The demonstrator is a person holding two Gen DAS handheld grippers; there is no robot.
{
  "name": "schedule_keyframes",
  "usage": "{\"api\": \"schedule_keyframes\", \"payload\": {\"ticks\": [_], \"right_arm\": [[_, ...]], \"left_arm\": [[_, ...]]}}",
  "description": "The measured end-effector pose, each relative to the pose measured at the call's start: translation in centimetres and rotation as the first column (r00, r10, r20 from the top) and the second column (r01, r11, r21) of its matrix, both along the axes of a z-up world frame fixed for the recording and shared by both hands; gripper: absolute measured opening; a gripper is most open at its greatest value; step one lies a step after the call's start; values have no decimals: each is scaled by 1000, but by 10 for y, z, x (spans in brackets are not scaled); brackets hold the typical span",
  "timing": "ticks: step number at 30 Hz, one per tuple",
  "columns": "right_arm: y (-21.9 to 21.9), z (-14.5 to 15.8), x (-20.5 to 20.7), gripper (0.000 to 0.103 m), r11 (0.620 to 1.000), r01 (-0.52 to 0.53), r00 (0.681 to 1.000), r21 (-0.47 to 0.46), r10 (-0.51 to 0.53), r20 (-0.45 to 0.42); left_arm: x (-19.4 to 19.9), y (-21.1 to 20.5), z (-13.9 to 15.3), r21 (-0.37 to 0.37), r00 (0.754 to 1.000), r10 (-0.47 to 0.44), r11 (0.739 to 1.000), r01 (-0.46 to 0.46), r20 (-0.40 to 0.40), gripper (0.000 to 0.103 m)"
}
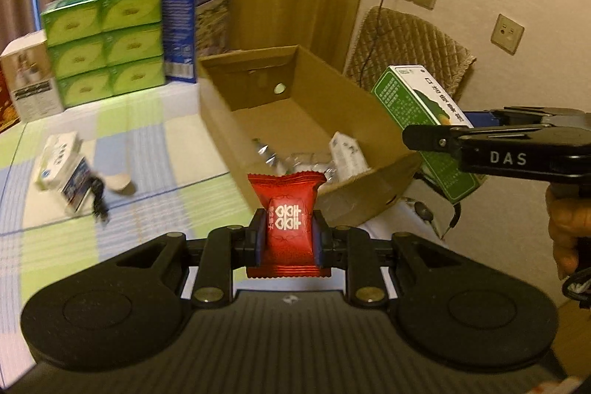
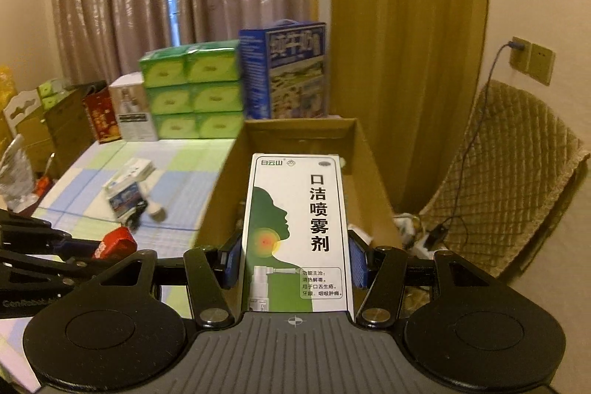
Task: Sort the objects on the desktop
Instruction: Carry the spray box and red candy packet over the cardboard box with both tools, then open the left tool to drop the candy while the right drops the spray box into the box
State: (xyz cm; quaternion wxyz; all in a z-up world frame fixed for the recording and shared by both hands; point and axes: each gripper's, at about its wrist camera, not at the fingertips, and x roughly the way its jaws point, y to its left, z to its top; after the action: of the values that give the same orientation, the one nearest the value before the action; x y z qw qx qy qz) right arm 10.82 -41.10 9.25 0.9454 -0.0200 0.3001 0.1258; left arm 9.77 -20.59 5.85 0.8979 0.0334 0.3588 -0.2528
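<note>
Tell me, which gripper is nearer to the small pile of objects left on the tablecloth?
Left. The left gripper, holding the red candy, is beside the pile; the right gripper is over the cardboard box.

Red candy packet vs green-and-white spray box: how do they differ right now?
The red candy packet is a small, soft, crimped wrapper; the green-and-white spray box is a tall, rigid carton. The packet sits in the left claw, whose jaws are nearly together; the box fills the right claw, whose jaws stand wide. Both are gripped and held up near the cardboard box.

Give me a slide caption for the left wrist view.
Left tool grips a red candy packet near the open cardboard box.
</note>
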Motion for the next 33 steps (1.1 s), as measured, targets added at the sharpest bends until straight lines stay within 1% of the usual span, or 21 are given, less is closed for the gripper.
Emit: {"api": "schedule_keyframes", "payload": {"ticks": [8, 17, 23, 33], "right_arm": [[-25, -9, 35, 53, 1000, 22, 999, 6, -22, -28], [-24, -18, 76, 53, 1000, 12, 999, -7, -13, -44], [-21, -24, 95, 53, 1000, 3, 998, -9, -4, -56], [-20, -29, 107, 53, 1000, -2, 998, -3, 2, -65]], "left_arm": [[42, -35, 2, -13, 1000, -19, 1000, 19, -5, 20], [87, -58, -4, -27, 999, -28, 999, 28, -17, 20], [103, -67, -15, -21, 999, -38, 999, 37, -31, 20], [116, -73, -28, -21, 998, -36, 999, 35, -56, 20]]}}
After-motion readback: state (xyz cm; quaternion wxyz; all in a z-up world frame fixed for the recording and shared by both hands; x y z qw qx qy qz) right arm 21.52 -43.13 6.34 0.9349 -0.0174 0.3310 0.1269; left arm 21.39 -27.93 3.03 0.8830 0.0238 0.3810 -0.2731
